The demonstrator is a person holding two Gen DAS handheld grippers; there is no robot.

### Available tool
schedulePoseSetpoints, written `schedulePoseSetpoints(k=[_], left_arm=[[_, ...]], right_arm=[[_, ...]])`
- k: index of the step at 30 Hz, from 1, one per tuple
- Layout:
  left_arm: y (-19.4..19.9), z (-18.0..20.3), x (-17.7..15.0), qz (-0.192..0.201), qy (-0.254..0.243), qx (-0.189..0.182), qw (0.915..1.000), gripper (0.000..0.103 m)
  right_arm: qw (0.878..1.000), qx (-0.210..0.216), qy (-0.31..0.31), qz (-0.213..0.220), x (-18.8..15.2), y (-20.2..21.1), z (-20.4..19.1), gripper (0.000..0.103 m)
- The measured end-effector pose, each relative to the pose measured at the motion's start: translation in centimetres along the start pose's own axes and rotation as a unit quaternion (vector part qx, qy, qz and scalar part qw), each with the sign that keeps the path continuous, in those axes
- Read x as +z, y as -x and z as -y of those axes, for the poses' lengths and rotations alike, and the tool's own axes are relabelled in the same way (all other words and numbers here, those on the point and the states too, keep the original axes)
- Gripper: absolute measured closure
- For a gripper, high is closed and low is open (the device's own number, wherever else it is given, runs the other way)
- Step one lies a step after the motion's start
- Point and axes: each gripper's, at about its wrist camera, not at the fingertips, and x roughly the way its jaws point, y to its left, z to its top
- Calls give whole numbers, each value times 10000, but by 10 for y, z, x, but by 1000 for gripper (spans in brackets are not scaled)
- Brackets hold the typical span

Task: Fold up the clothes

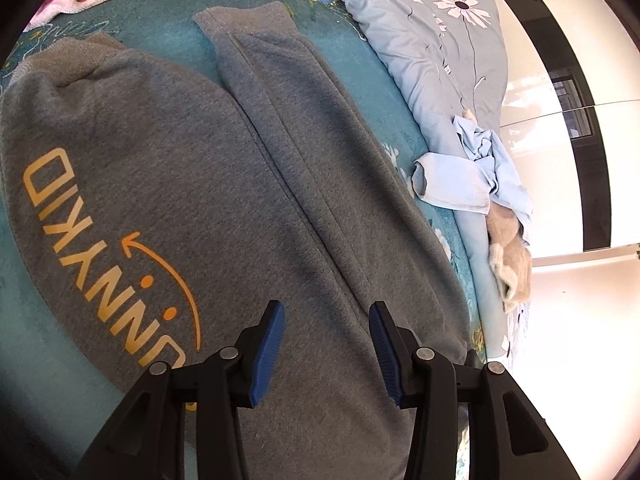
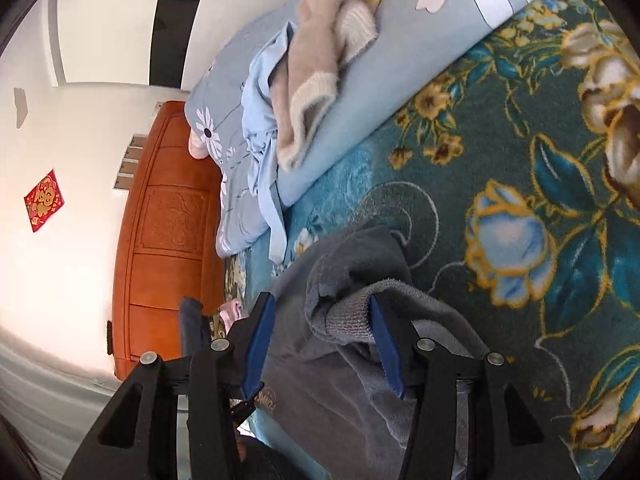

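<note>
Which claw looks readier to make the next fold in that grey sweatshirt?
Probably the right claw: bunched sweatshirt cuff sits between its fingers. The left claw hovers open over flat cloth, gripping nothing.

A grey sweatshirt (image 1: 168, 184) lies spread flat over the teal floral bedspread (image 2: 520, 184), its sleeve (image 1: 280, 128) folded in, leaving open air above it. Along one side a rolled blue quilt (image 1: 432, 40) forms a raised ridge, topped by a crumpled light-blue garment (image 1: 476, 176) and a beige knit (image 2: 320, 64). Bare bedspread stays passable between sweatshirt and quilt.
</note>
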Motion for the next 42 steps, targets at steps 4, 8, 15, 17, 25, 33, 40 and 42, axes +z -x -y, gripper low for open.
schedulePoseSetpoints(k=[4,8,15,17,25,33,40,42], left_arm=[[-2,1,-1,-29,-5,30,10000,55],[-2,5,-3,-65,-145,96,9998,55],[5,0,-2,72,4,43,10000,52],[6,-2,-1,82,55,16,9999,52],[4,3,-1,44,-78,-49,9999,52],[23,-2,5,419,32,-125,9990,52],[84,-34,24,1602,421,287,9858,51],[98,-50,30,1843,736,645,9780,44]], right_arm=[[9993,5,-96,-369,-20,-8,9,52],[9979,178,-209,-591,-31,-29,6,52],[9984,-145,-482,-275,-29,-43,1,79],[9981,-124,-608,-1,-24,-29,-1,86],[9740,-712,-622,2060,35,85,-8,94],[9511,-1800,-1473,2032,76,75,46,95],[9537,-2148,-1390,1581,71,67,34,69],[9540,-2259,-1175,1582,65,75,21,54]])
